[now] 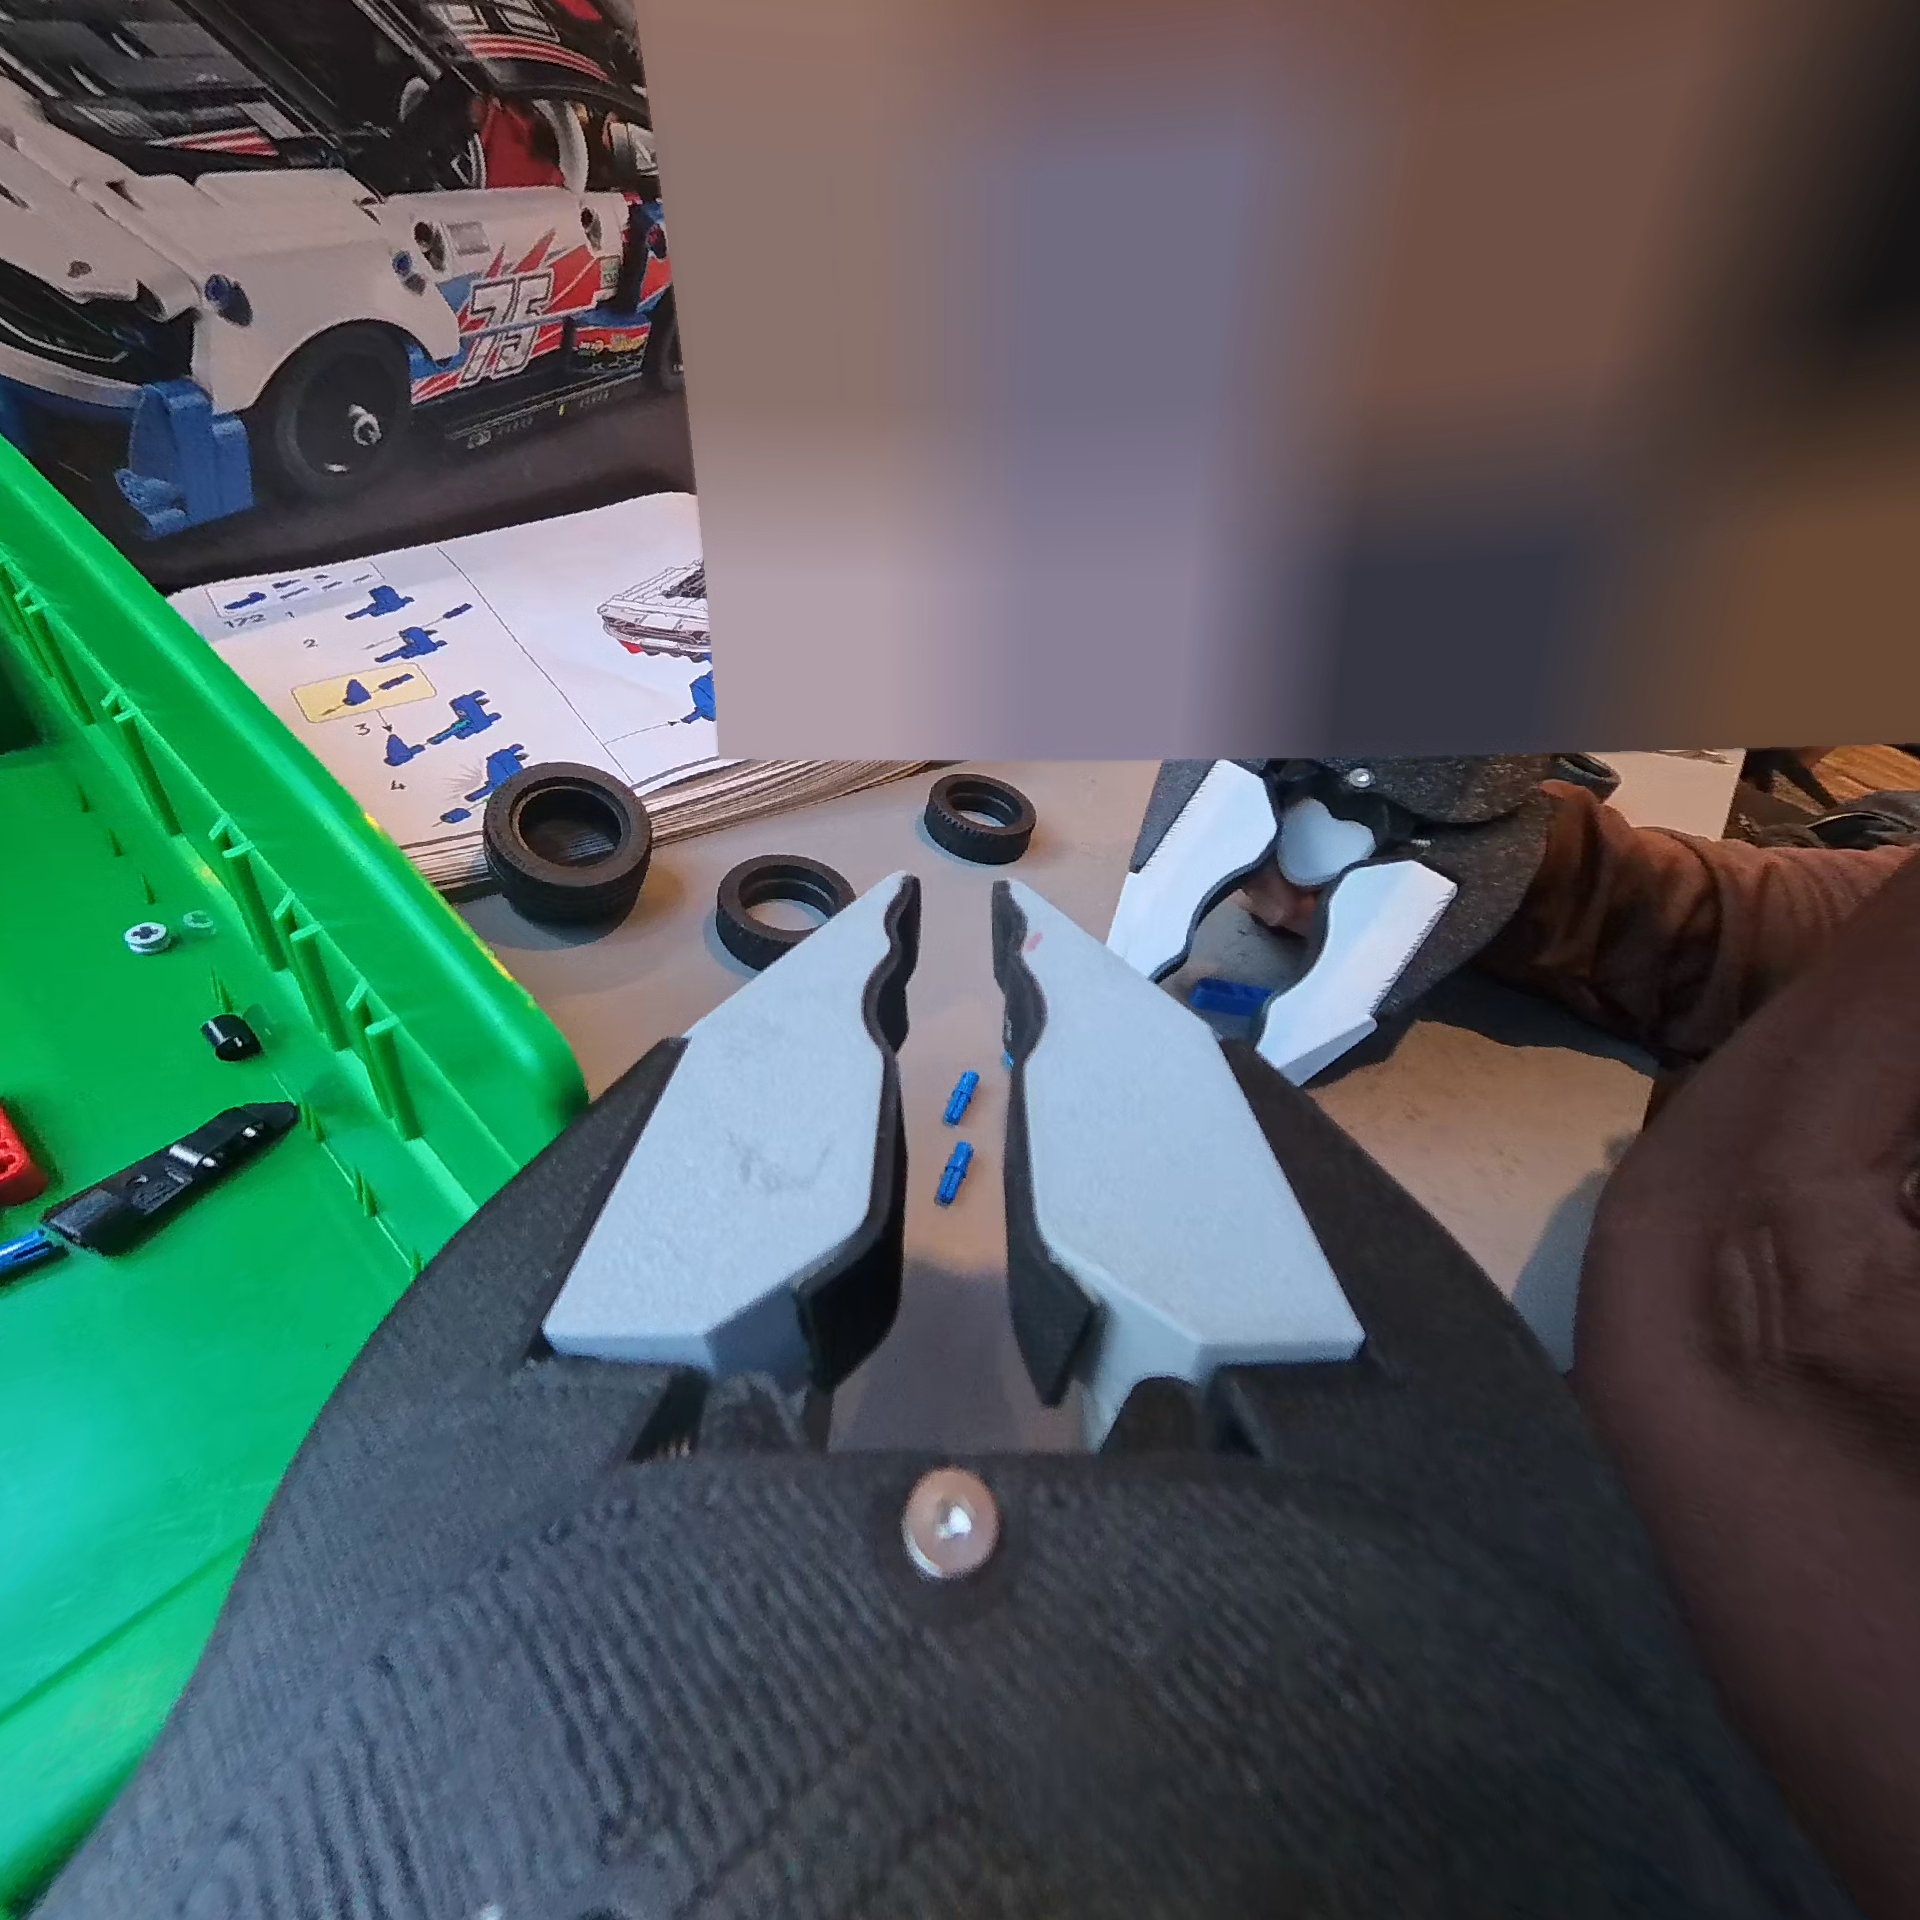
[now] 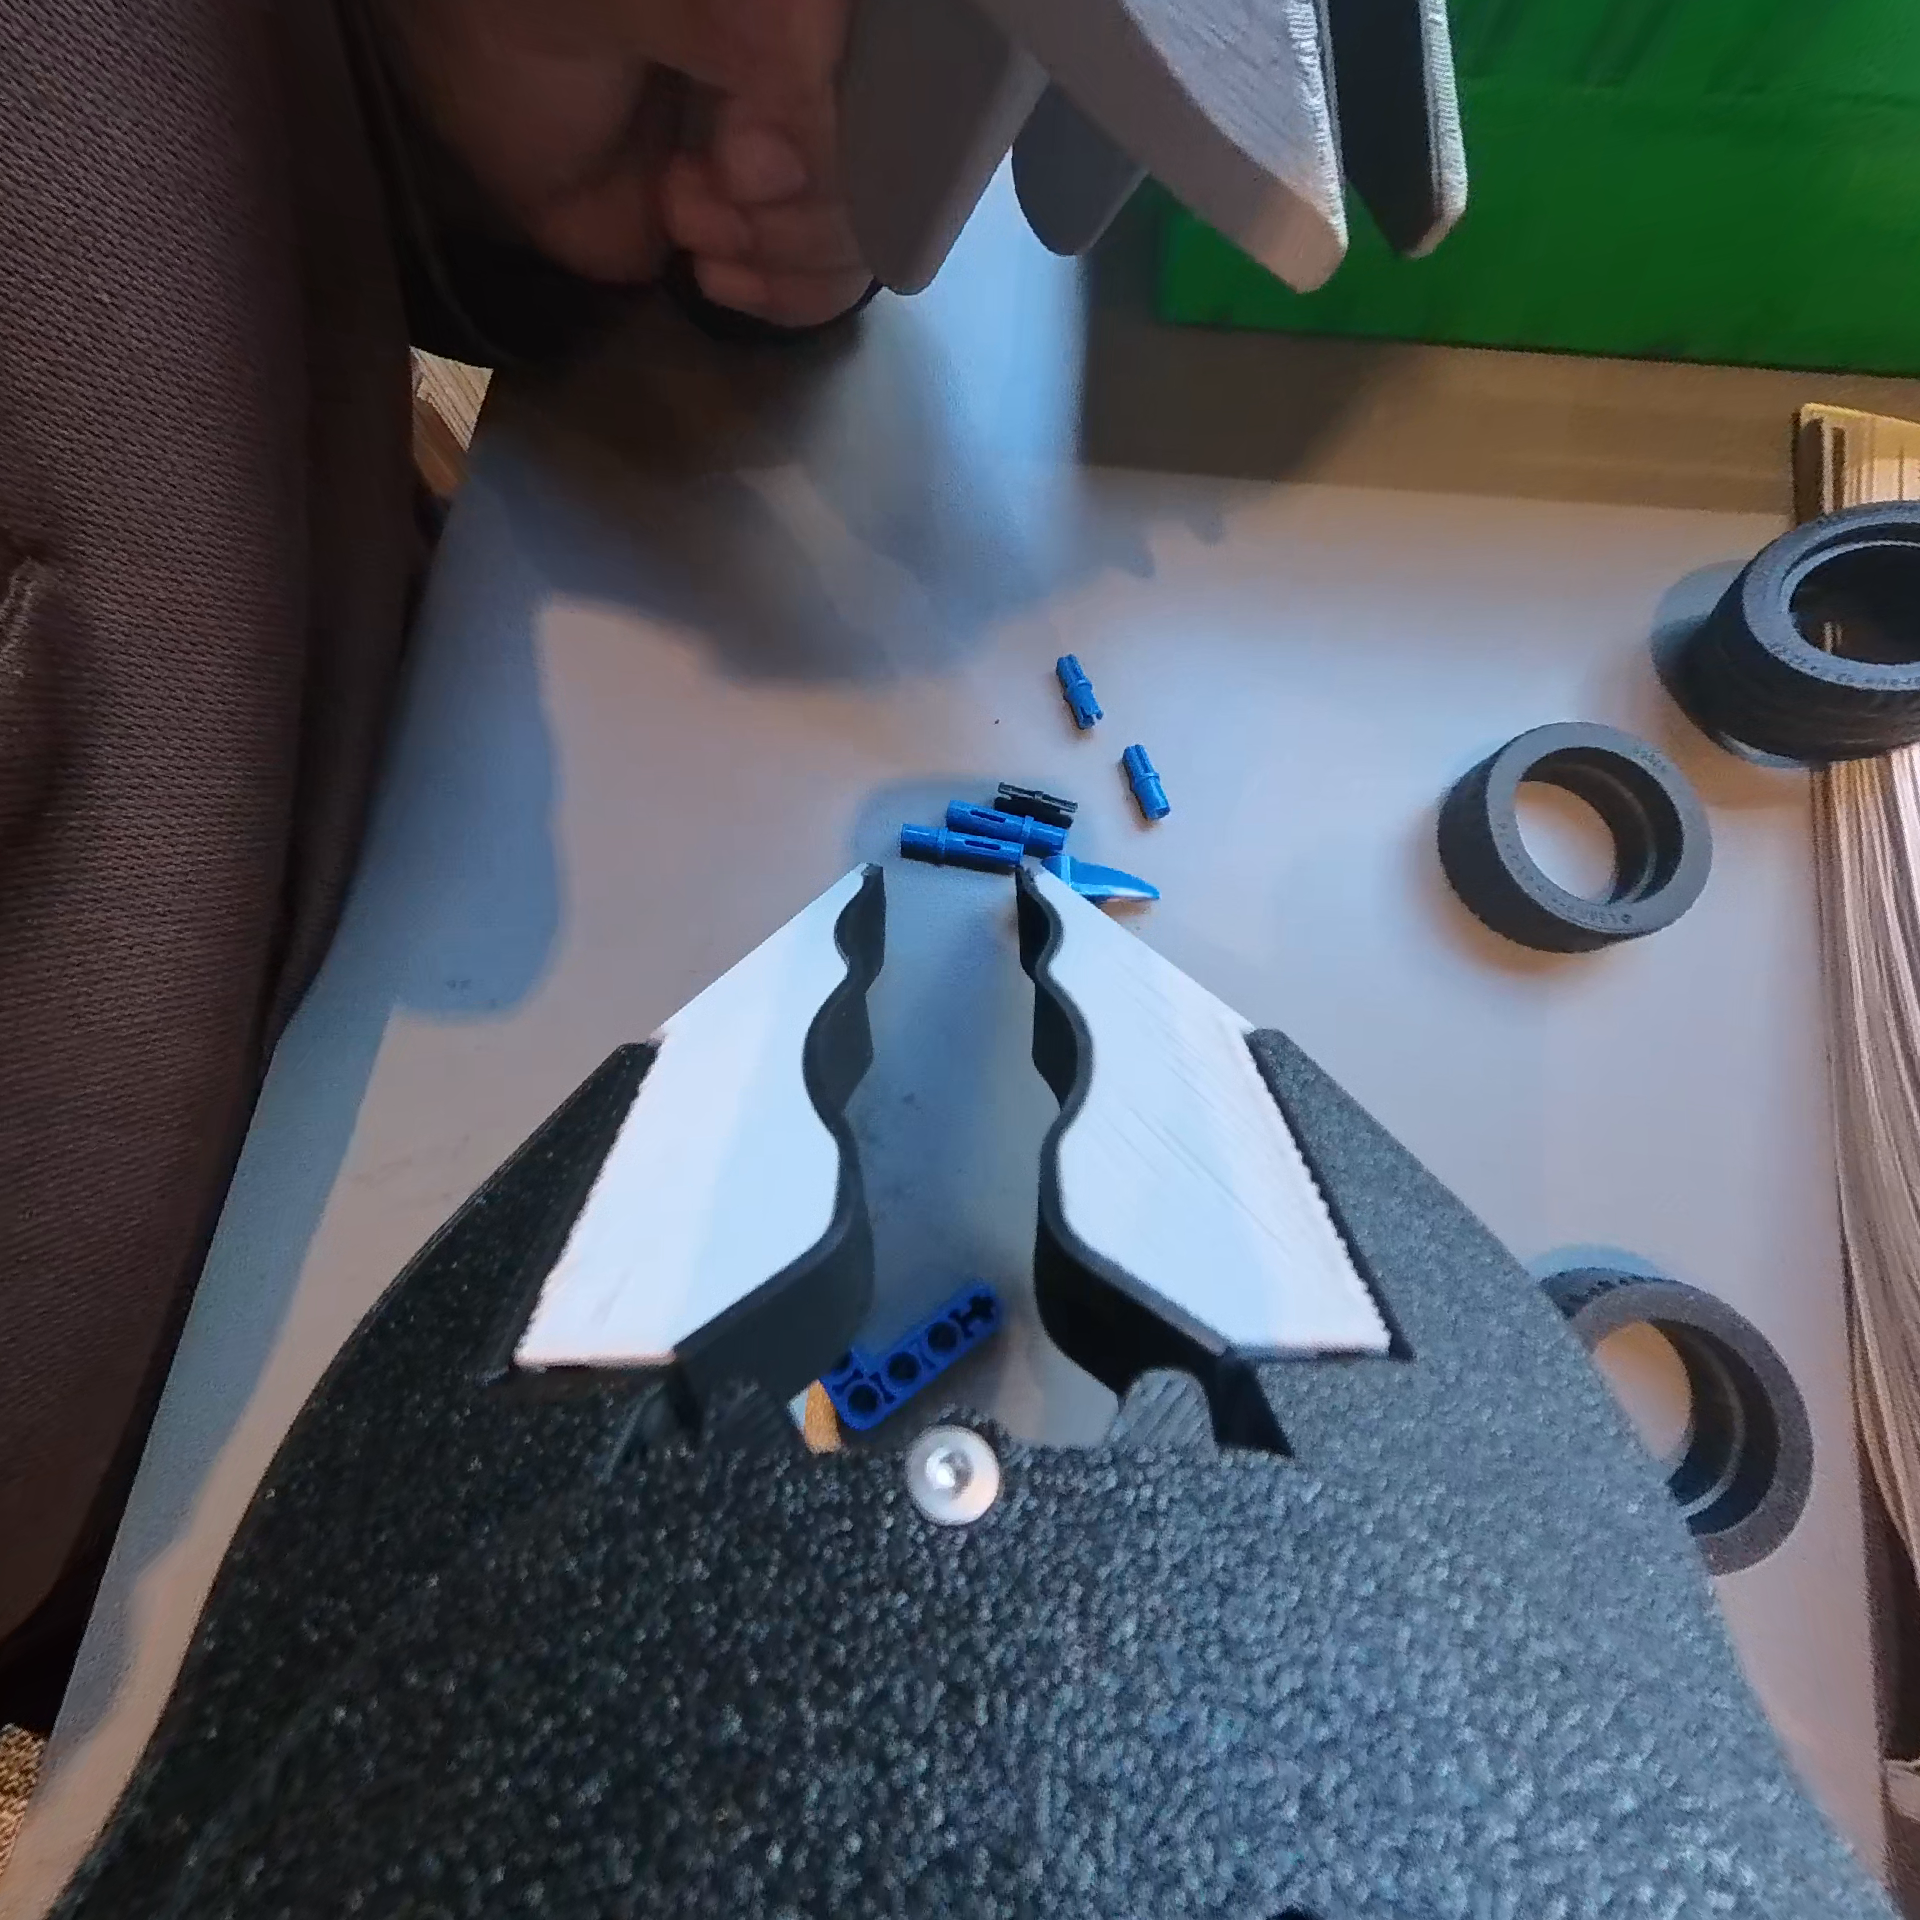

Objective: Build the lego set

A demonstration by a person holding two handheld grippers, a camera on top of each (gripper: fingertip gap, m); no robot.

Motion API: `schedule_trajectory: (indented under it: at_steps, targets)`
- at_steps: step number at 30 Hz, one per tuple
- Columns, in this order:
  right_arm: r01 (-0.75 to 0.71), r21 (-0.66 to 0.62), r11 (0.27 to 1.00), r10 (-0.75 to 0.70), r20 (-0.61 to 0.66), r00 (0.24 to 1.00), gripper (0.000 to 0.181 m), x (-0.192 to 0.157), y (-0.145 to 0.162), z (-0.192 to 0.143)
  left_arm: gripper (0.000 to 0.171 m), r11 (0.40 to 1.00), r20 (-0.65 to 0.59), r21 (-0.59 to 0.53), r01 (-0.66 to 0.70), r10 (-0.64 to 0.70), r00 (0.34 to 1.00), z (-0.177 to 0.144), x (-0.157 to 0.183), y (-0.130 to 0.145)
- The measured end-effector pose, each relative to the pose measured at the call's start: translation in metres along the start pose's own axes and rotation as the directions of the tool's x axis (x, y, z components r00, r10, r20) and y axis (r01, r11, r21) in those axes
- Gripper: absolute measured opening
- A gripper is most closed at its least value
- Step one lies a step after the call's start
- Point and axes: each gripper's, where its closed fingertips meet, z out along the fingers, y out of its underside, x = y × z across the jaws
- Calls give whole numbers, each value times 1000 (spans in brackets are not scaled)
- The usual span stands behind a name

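Right wrist view: right tongs (image 2: 951,883) sit parted and empty just short of the blue pins (image 2: 982,831) on the counter (image 2: 1299,790). Left tongs (image 1: 956,904) narrow, empty too. Looks like pin-picking; next needs a careful pinch.

Right claw (image 2: 951,883) hides part of blue beam (image 2: 920,1361); tyre (image 2: 1839,644) cropped.

Opposed close wrist views, shared blue pins (image 1: 960,1098)
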Motion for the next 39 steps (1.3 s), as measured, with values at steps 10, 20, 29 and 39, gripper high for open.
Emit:
schedule_trajectory:
  at_steps: [10,20,29,39]
  targets:
    - [20,-23,1000,-20,-17,1000,25,-3,4,0,11,998,29,0,-66,66,997,-1,3,0]
    - [36,-19,999,-35,48,998,28,-25,2,1,13,978,62,-165,-131,143,988,-9,15,28]
    - [-19,66,998,19,-4,1000,26,-10,-6,-19,17,938,28,-339,-74,89,996,-15,35,62]
    - [-31,37,999,33,-55,998,25,-2,5,-29,18,874,35,-478,-84,115,993,2,55,88]
